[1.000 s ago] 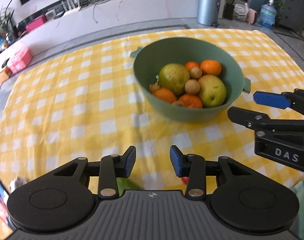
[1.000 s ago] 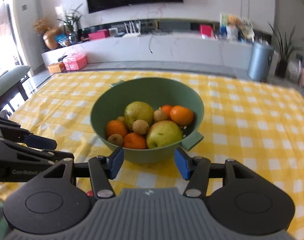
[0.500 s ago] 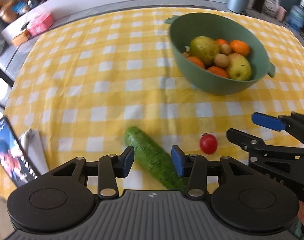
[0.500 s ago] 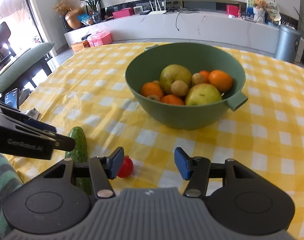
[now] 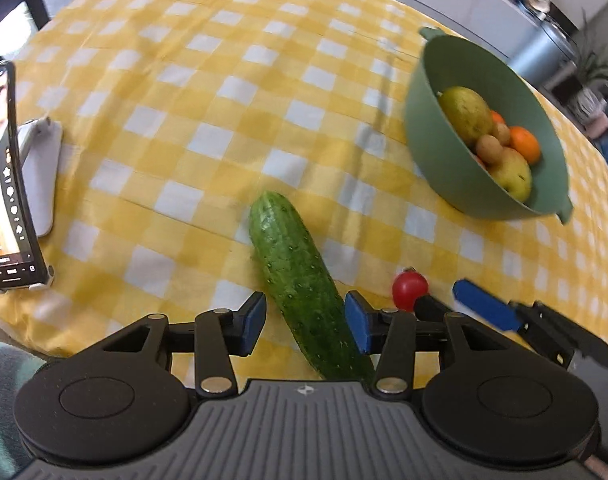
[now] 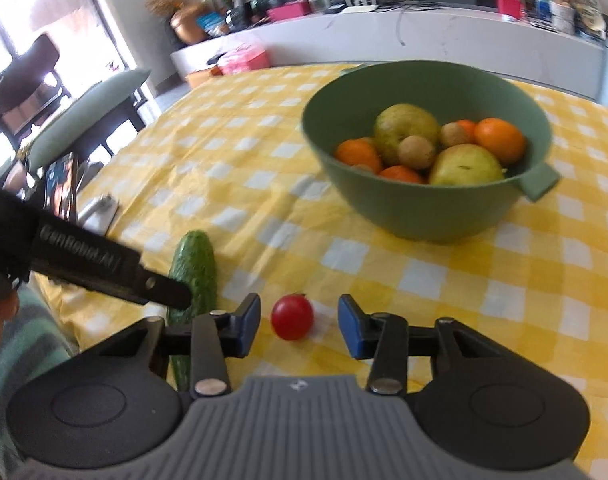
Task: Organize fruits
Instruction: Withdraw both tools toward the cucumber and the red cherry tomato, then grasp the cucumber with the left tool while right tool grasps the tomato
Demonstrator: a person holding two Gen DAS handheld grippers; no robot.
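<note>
While beside cucumber: tomato, unobstructed.

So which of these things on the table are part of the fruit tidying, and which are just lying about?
Part of the job:
- cucumber, between the opening left jaws
- cherry tomato, between the closing right jaws, untouched
- green bowl of fruit

Just lying about:
- phone on its white stand
- checked tablecloth

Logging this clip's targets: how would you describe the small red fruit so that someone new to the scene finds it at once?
On the yellow checked tablecloth, look on the near side of the green bowl of fruit. The cherry tomato lies loose on the cloth beside the cucumber, between the right gripper's closing jaws. It is the only red, round thing there.
</note>
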